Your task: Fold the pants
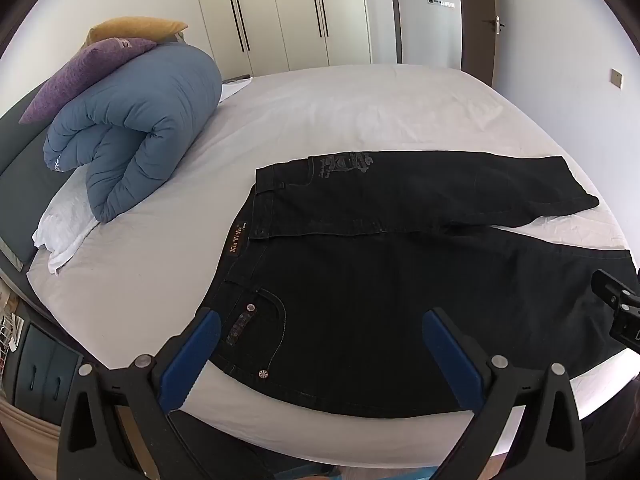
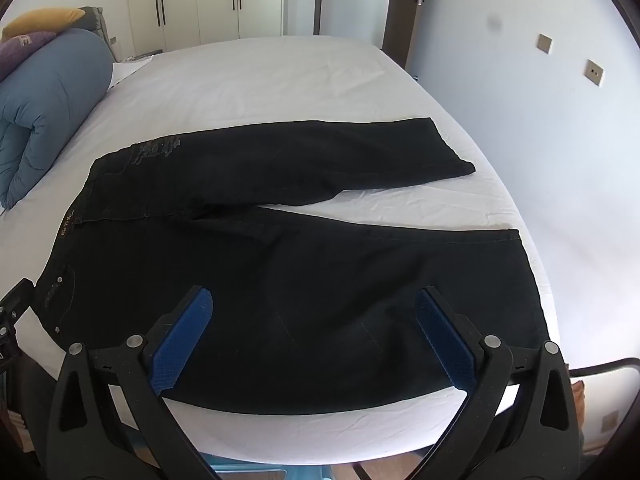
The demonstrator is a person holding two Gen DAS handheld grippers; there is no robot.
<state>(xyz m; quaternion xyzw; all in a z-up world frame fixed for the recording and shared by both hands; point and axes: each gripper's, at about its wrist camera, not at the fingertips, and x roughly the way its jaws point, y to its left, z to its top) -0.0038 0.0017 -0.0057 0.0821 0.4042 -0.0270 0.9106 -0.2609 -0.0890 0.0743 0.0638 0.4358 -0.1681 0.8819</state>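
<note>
Black jeans (image 1: 380,280) lie spread flat on the white bed, waistband to the left, both legs running right in a V. They also show in the right wrist view (image 2: 300,280). My left gripper (image 1: 320,320) is open and empty, hovering above the near hip pocket and waist area. My right gripper (image 2: 314,300) is open and empty, hovering above the near leg. Part of the right gripper's body shows at the right edge of the left wrist view (image 1: 620,304).
A rolled blue duvet (image 1: 132,132) with purple (image 1: 84,72) and yellow (image 1: 136,28) pillows sits at the bed's left end. The white sheet (image 1: 340,108) stretches beyond the jeans. White wardrobes (image 1: 280,12) and a door stand behind the bed.
</note>
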